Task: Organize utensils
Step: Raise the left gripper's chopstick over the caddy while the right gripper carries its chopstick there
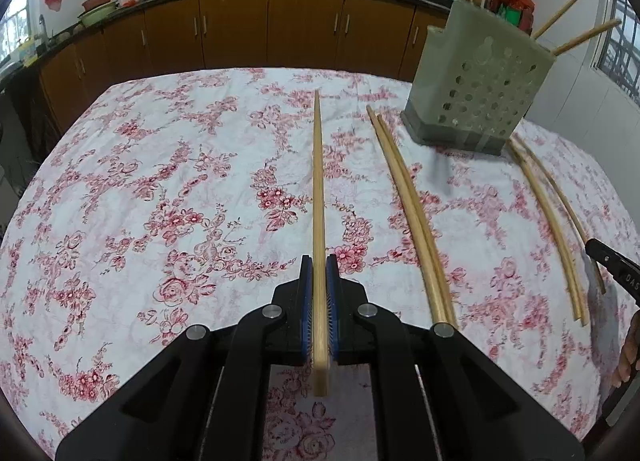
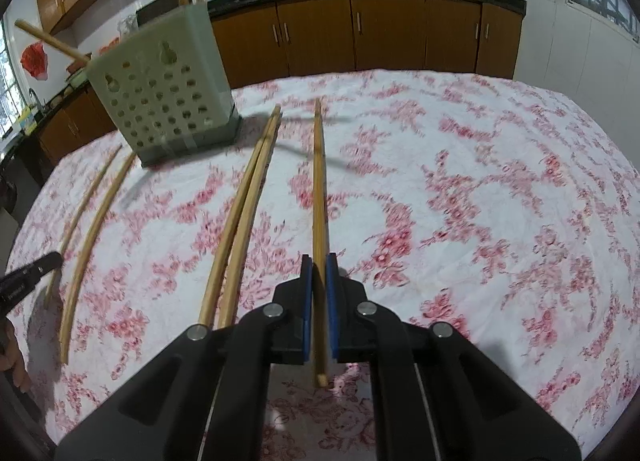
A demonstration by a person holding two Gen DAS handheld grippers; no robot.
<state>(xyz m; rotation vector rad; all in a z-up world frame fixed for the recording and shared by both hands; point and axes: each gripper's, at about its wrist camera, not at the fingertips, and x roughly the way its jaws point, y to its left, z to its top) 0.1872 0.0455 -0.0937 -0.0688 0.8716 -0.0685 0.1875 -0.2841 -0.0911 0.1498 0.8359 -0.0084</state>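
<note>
My left gripper (image 1: 319, 267) is shut on a wooden chopstick (image 1: 317, 181) that points forward above the floral tablecloth. My right gripper (image 2: 319, 265) is shut on another wooden chopstick (image 2: 319, 181), also pointing forward. A pale green perforated utensil holder (image 1: 476, 89) stands at the far right of the left wrist view with several chopsticks sticking out of it; it also shows in the right wrist view (image 2: 160, 89) at the far left. A pair of loose chopsticks (image 1: 412, 213) lies on the cloth right of my left gripper. Another pair (image 1: 552, 221) lies further right.
The table is covered by a white cloth with red flowers (image 1: 160, 181). The loose pairs also show in the right wrist view (image 2: 240, 221), (image 2: 88, 229). Brown kitchen cabinets (image 1: 240, 29) and a counter with woks run behind the table. The other gripper's tip (image 1: 612, 265) shows at the right edge.
</note>
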